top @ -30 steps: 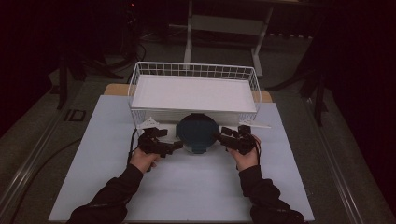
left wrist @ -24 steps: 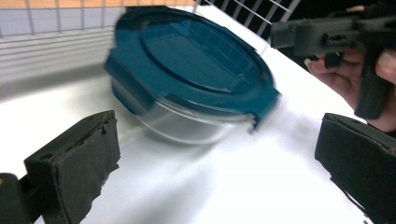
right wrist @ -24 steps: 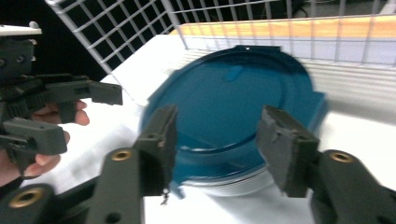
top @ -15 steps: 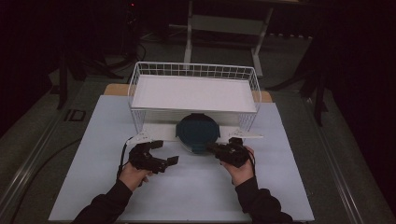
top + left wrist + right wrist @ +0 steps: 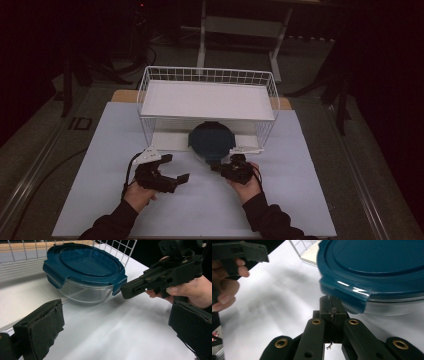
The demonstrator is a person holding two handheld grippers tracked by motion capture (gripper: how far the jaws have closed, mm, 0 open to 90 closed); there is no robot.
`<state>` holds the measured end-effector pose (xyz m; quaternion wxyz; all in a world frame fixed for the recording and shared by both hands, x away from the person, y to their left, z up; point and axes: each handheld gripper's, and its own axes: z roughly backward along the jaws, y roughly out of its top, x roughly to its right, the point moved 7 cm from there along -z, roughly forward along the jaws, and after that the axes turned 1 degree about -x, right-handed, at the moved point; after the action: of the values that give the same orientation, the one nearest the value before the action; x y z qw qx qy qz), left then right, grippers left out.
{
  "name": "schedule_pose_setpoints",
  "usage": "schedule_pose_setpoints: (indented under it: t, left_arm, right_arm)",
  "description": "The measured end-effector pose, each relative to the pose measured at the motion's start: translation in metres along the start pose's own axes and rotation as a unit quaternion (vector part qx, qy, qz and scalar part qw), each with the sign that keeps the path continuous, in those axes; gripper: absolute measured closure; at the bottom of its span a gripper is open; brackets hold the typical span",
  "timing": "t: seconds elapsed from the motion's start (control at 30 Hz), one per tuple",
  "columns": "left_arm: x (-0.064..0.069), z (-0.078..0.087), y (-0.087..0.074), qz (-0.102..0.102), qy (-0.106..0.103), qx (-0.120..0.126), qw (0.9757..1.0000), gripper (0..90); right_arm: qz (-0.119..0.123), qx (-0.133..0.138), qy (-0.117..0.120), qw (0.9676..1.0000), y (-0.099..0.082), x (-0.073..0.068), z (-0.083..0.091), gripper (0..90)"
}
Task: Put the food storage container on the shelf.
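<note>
The glass container with its blue lid sits on the white table, half under the wire rack. The right gripper, at the container's six o'clock, has just been closing; its jaws meet with nothing between them, tips just under a lid clasp. The left gripper hangs wide open and empty at about eight o'clock, well apart.

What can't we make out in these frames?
- Whether the shut right hand-held gripper touches the latch tab of the teal lid: right gripper view, the tab overlaps the tips.
- Glass container contents: left gripper view, glare on the glass.
- Container's far side: high view, under the wire basket.
</note>
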<state>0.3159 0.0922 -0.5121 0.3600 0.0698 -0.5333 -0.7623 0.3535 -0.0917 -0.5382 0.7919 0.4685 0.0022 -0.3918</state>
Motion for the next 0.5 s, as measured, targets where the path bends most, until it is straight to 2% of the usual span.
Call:
schedule_pose_setpoints:
  t: [0.2, 0.23, 0.33, 0.5]
  left_arm:
    - [-0.002, -0.001, -0.002, 0.002, 0.002, -0.001, 1.0, 0.3]
    - [-0.002, -0.001, -0.002, 0.002, 0.002, 0.0, 1.0, 0.3]
    - [-0.003, -0.001, -0.003, 0.003, 0.004, 0.0, 1.0, 0.3]
    - [-0.004, -0.002, -0.004, 0.002, 0.005, -0.002, 1.0, 0.4]
  right_arm:
    - [0.004, -0.002, -0.013, 0.9999, 0.004, 0.005, -0.01, 90.0]
    - [-0.001, -0.004, -0.019, 0.9998, 0.005, 0.009, -0.014, 90.0]
    - [-0.015, 0.002, -0.015, 0.9998, 0.007, 0.014, -0.017, 89.9]
    - [-0.015, 0.008, -0.028, 0.9995, 0.019, 0.023, -0.026, 89.9]
